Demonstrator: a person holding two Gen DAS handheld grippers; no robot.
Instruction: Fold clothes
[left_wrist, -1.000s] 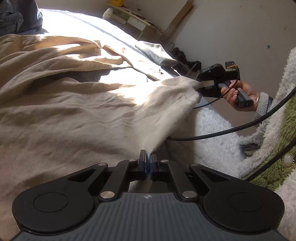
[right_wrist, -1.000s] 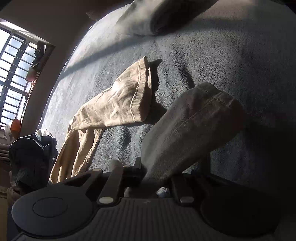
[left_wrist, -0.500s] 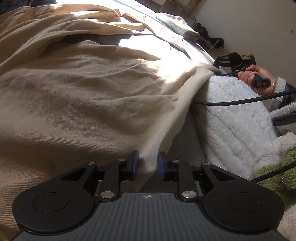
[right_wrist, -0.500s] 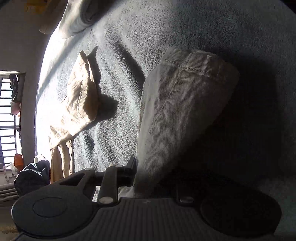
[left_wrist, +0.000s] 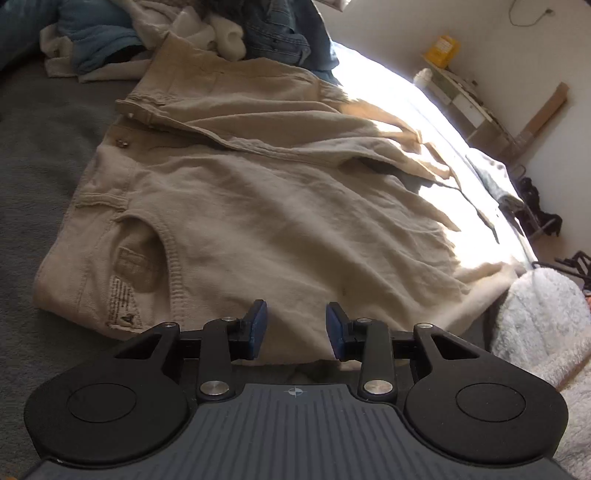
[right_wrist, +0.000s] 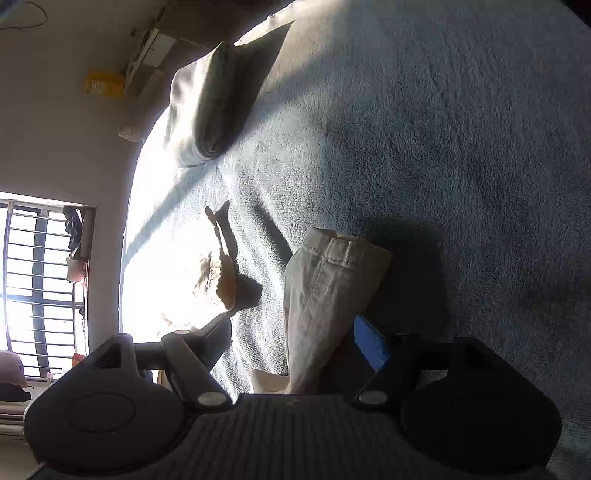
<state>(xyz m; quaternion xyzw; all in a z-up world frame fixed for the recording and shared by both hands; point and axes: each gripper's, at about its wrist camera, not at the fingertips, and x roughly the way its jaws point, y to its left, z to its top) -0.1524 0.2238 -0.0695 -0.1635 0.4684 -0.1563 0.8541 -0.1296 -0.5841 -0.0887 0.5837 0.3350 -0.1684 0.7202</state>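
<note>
One pair of beige trousers (left_wrist: 258, 221) is spread on the grey bed cover (left_wrist: 44, 177), waistband toward the heap of unfolded clothes (left_wrist: 192, 33) at the far end and legs running toward the sunlit foot of the bed. The near leg is seen lying flat; the other leg lies alongside it rather than on top, so no lengthwise fold is shown. The left gripper (left_wrist: 295, 328) is held wide open over the near trouser edge, with nothing gripped. The right gripper (right_wrist: 295, 332) is also spread open, and a trouser cuff (right_wrist: 332, 273) lies loose between its fingers, not pinched. A grey folded garment (right_wrist: 214, 99) is set apart further up the bed. By the look of it, this pair is laid out but not folded, and the heap is left to be dealt with.
</note>
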